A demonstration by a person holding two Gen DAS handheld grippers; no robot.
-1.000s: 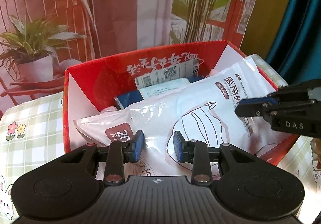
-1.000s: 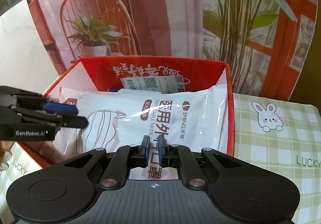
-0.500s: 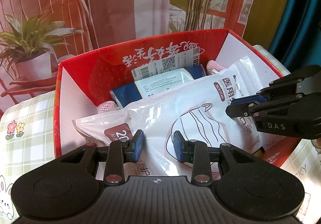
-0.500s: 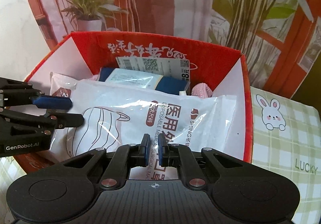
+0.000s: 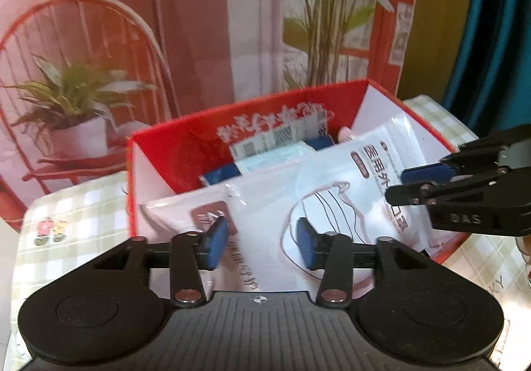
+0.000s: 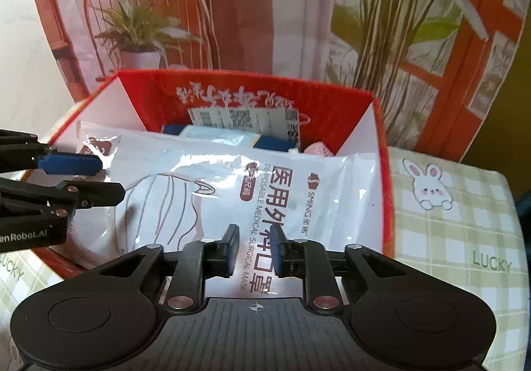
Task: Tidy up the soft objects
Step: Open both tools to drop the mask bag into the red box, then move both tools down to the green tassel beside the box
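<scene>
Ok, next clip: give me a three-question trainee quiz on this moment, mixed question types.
1. True or false: the mask pack lies on top of the other things in the red box.
2. Which gripper has the wider gap between its fingers? A) left gripper B) right gripper C) both shut
3. Fill in: the word printed on the tablecloth right of the box is ____.

Key
1. True: it covers most of the box's opening.
2. A: both are open and neither grips the pack, but the left one's gap is wider.
3. LUCKY
</scene>
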